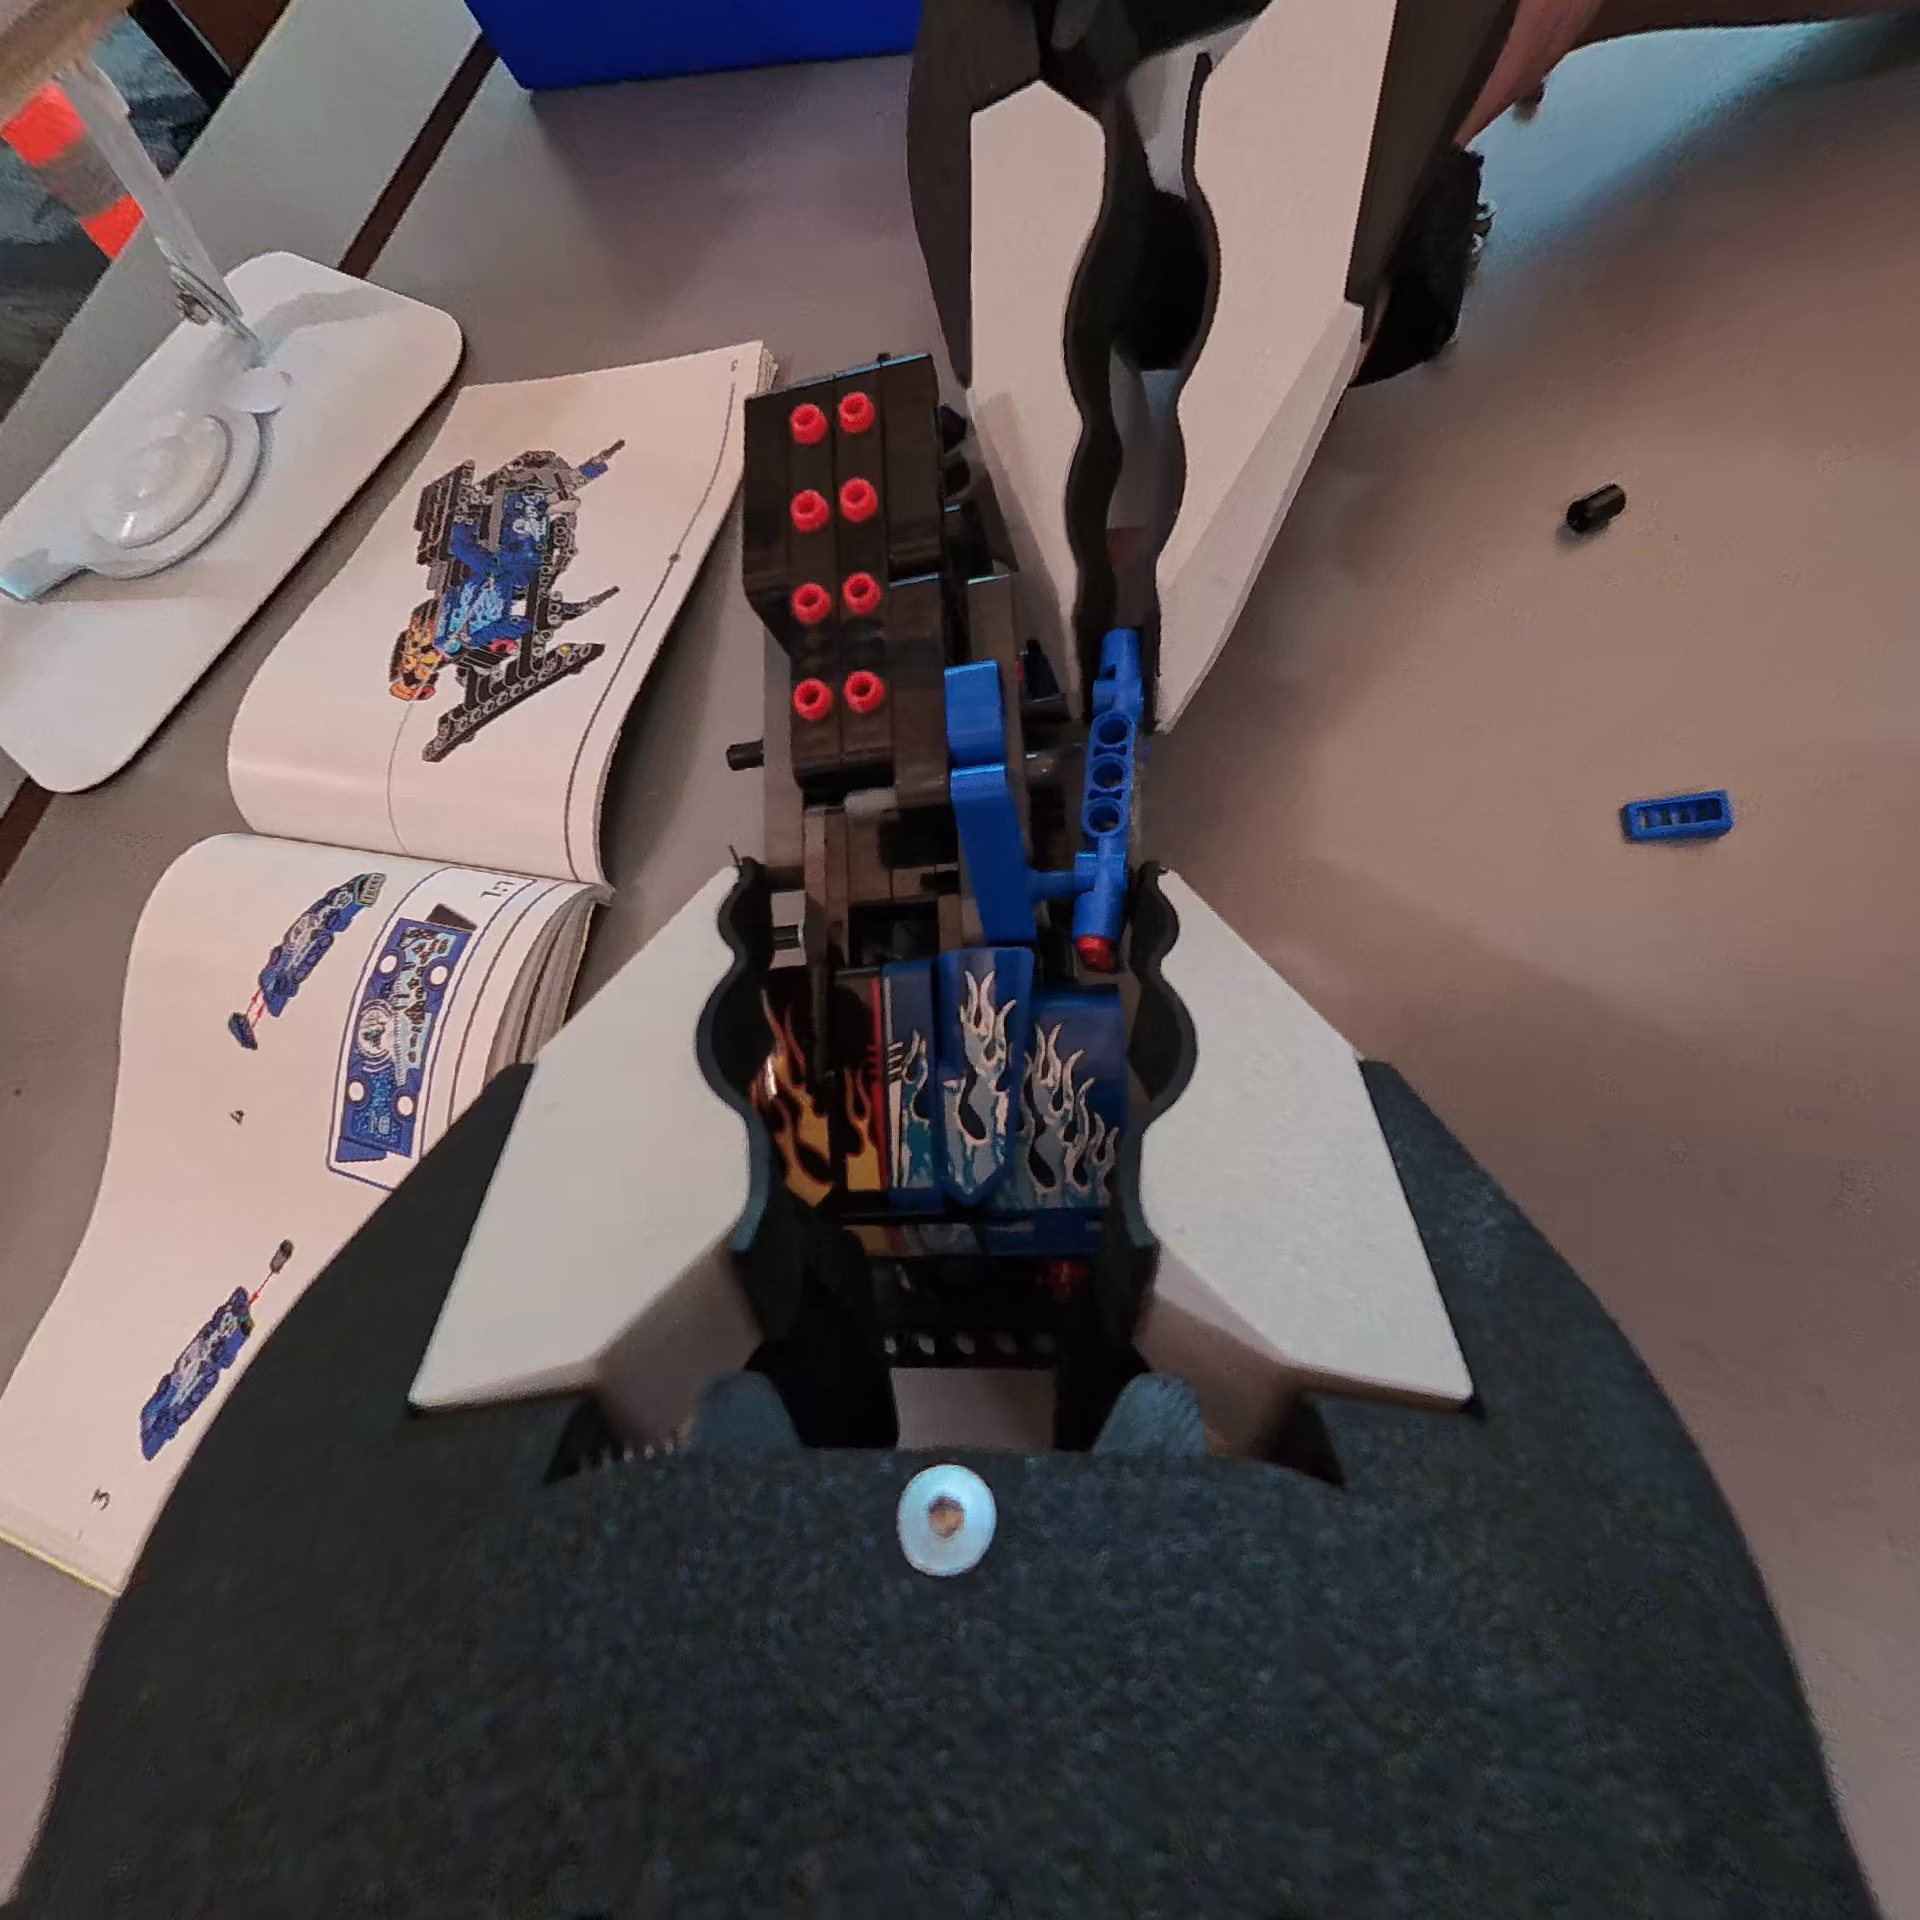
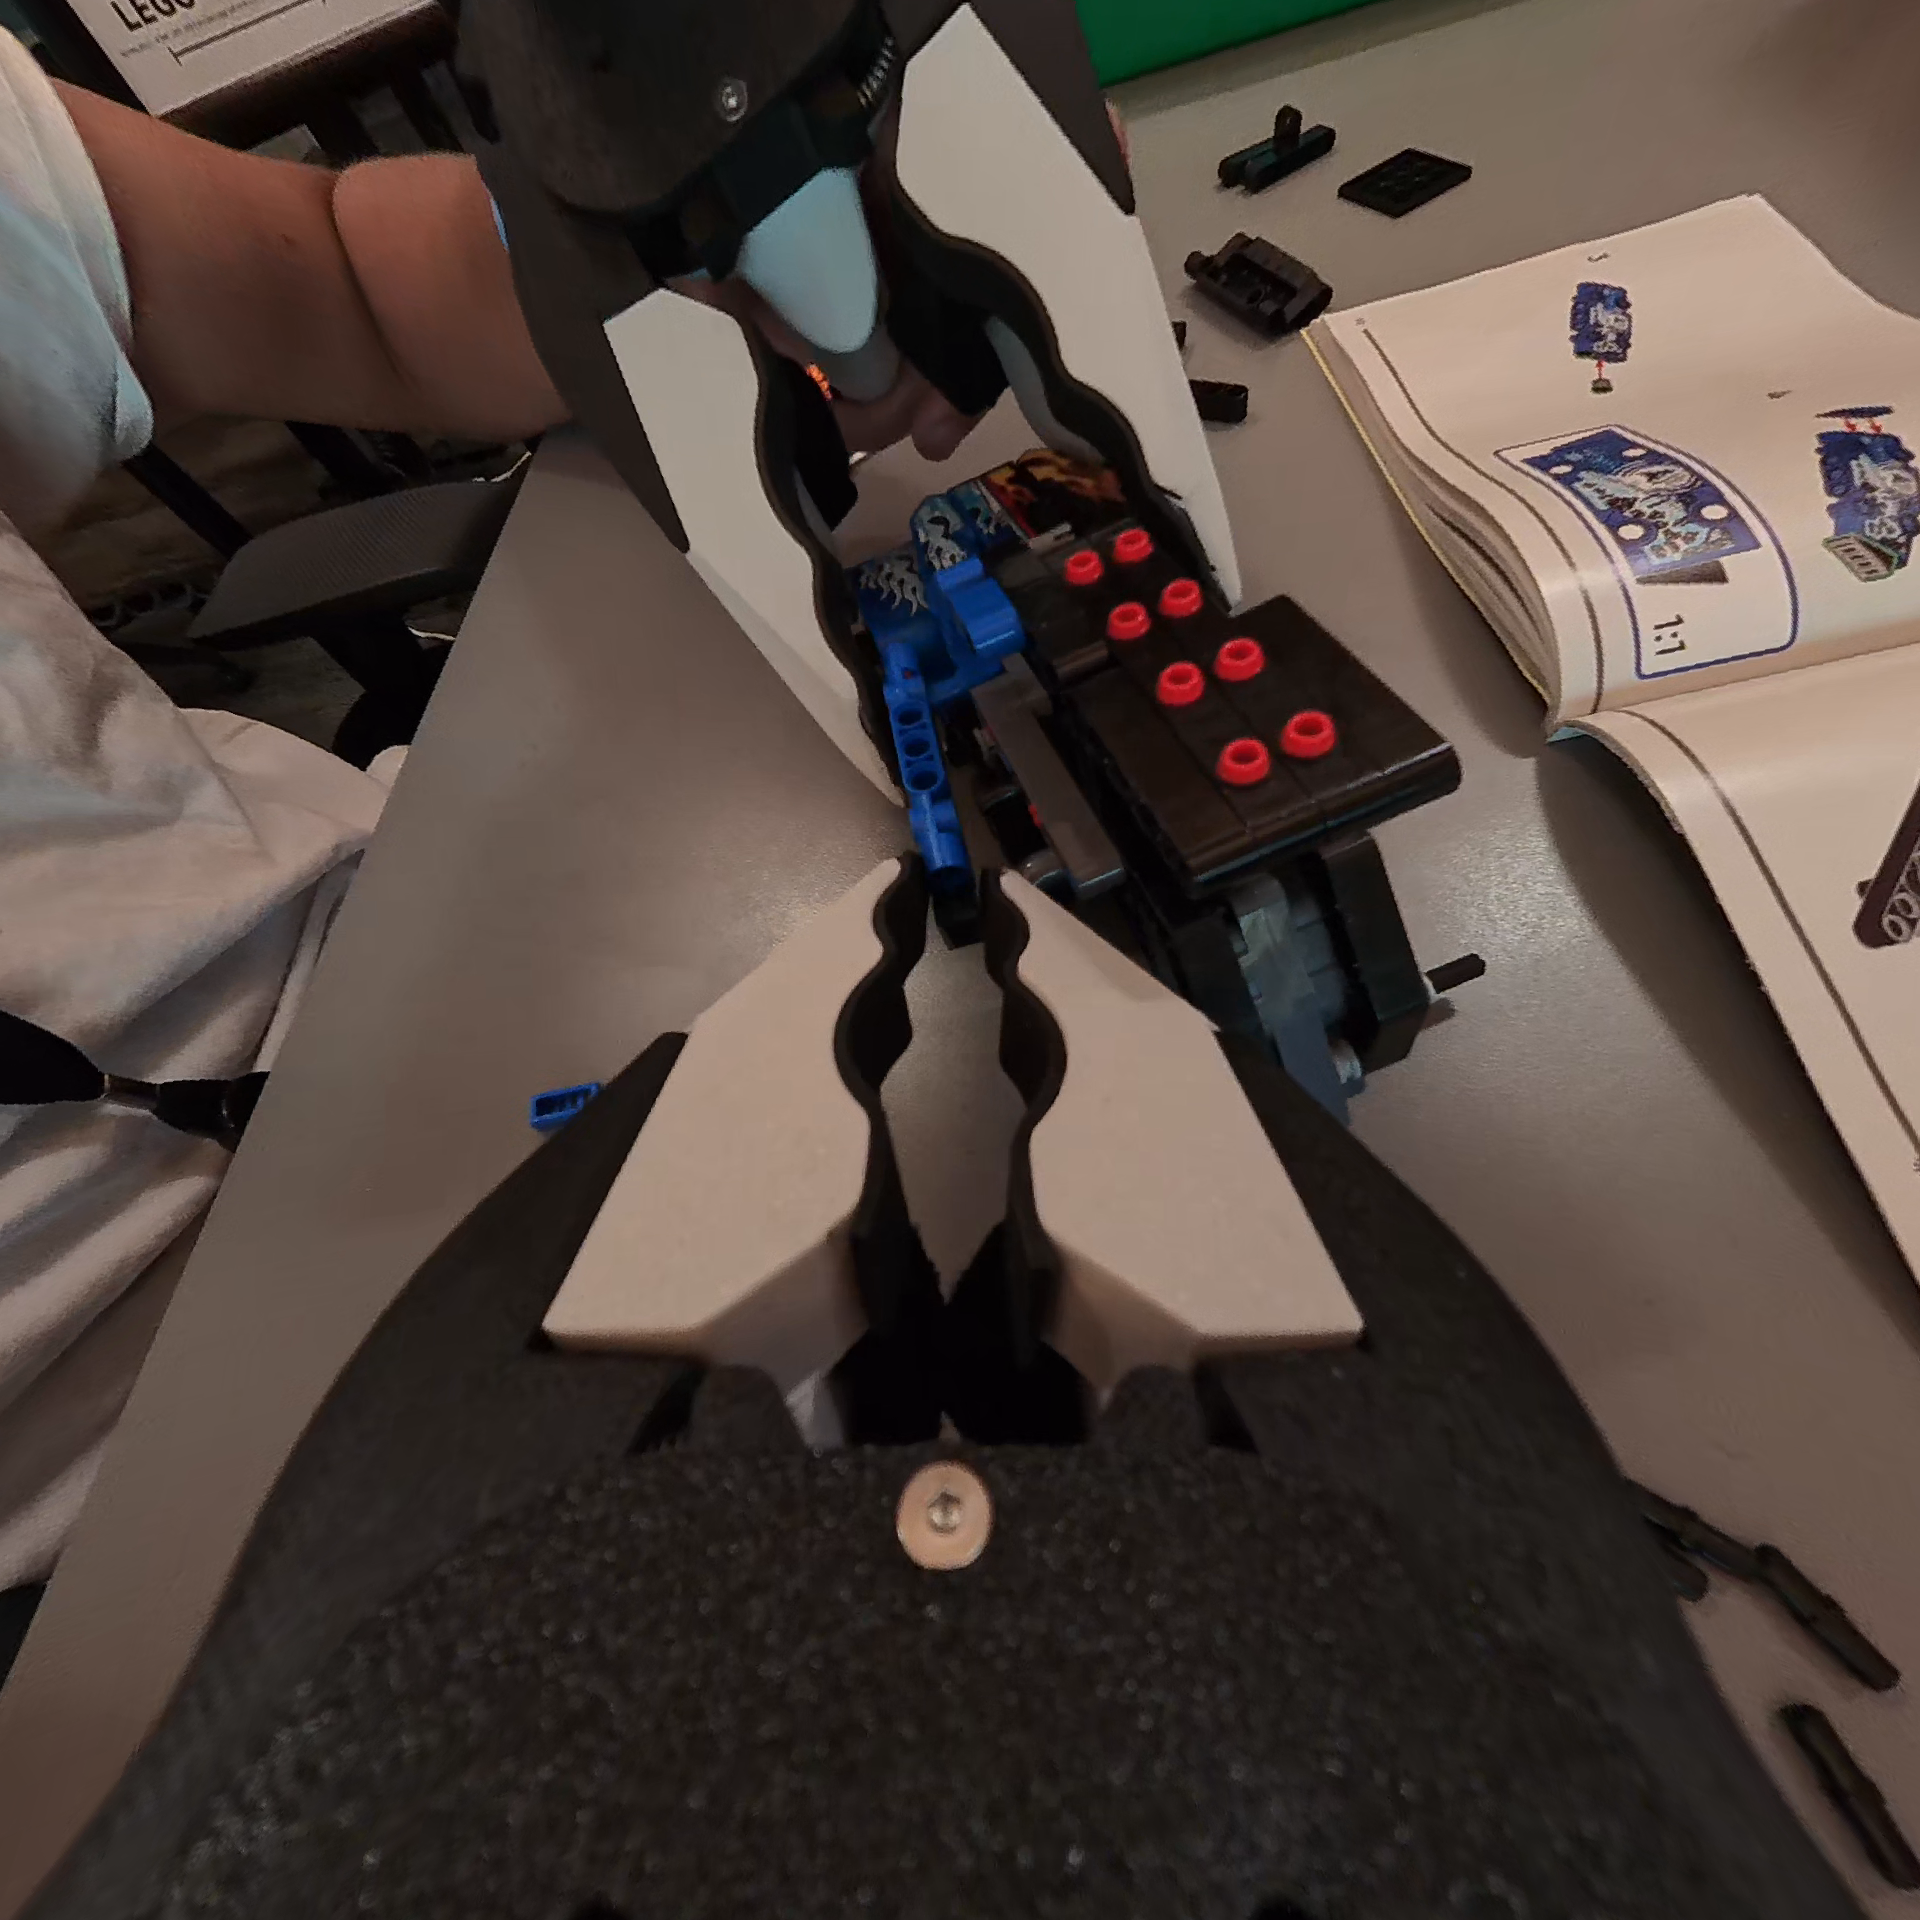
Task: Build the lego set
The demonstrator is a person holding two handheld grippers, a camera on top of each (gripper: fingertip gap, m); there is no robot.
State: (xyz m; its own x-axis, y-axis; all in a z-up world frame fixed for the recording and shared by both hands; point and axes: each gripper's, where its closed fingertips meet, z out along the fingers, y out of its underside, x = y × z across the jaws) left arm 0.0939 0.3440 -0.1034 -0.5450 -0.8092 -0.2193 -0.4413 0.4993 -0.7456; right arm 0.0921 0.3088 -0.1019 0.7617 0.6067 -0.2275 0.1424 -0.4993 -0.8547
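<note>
Left tongs (image 1: 940, 1039) clamped around flame-printed end of lego car (image 1: 894, 665) on table (image 1: 1558, 1039); right tongs (image 2: 951, 883) pinching its blue beam (image 2: 920, 748); booklet (image 1: 343, 935) left.

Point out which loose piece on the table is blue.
The small blue grille piece lying flat to the right of the model. The other loose piece near it, a small stubby cylinder, is black.
</note>
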